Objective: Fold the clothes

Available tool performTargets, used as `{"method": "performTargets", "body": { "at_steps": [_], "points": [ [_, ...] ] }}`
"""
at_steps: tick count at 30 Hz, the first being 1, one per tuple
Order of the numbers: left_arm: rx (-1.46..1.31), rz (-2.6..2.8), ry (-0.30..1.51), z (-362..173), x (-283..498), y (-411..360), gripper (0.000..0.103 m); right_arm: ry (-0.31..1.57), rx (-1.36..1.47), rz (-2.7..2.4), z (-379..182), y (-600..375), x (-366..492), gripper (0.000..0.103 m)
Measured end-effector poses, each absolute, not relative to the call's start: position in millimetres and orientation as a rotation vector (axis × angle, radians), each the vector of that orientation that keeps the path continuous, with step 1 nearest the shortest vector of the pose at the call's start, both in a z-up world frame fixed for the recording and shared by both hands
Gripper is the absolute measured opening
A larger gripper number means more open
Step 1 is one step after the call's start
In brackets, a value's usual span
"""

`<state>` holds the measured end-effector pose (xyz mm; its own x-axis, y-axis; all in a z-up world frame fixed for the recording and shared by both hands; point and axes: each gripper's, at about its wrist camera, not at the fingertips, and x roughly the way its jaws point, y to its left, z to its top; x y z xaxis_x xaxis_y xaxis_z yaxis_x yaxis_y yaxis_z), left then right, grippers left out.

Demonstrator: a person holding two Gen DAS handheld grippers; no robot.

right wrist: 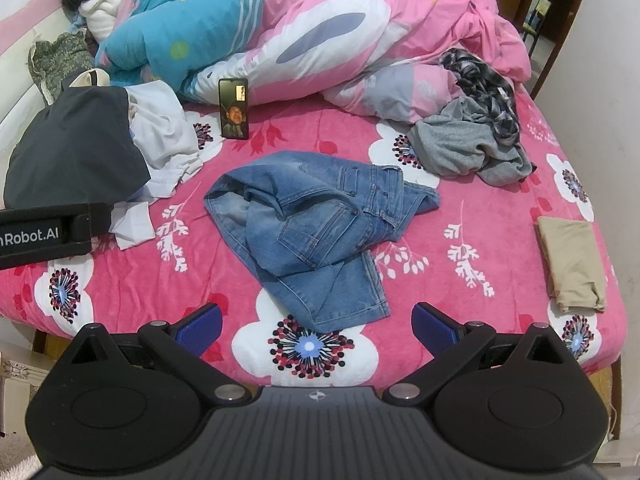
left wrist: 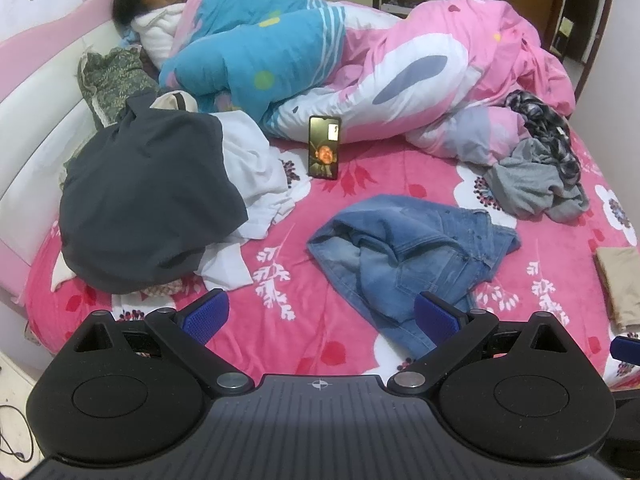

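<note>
Both wrist views over bed (left wrist: pixel 360 200)

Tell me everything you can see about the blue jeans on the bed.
The jeans are faded mid-blue denim, paler on one crumpled part at the left. They lie unfolded in a loose heap on the pink floral bedspread, mid-bed. The waistband with belt loops and a back pocket with seams show on top; one leg runs toward the near edge. Nothing else touches them; both grippers are open and clear of them.

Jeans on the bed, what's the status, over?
Left gripper and right gripper open, empty. Jeans crumpled mid-bed, untouched. Phone propped behind them, person under quilt beyond; nothing blocking.
</note>
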<state>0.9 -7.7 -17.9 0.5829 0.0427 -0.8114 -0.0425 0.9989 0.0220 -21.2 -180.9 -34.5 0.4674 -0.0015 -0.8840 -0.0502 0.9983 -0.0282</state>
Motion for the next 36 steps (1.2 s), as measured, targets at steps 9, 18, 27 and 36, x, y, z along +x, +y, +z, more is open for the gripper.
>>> {"method": "performTargets", "body": {
  "at_steps": [9,18,27,36],
  "points": [
    [-0.002,0.045,0.946,-19,4,-7,0.101,1.086,-0.047,0.019,-34,-180,-18,0.103],
    [0.000,0.014,0.911,-20,11,-6,0.102,1.069,-0.036,-0.010,-32,-180,-12,0.103],
    [-0.024,-0.061,0.848,-22,26,0,0.103,1.022,0.014,-0.058,-28,-185,-3,0.103],
    [-0.029,-0.147,0.735,-24,44,7,0.103,0.921,0.053,-0.143,-24,-194,6,0.103]
  ]
}}
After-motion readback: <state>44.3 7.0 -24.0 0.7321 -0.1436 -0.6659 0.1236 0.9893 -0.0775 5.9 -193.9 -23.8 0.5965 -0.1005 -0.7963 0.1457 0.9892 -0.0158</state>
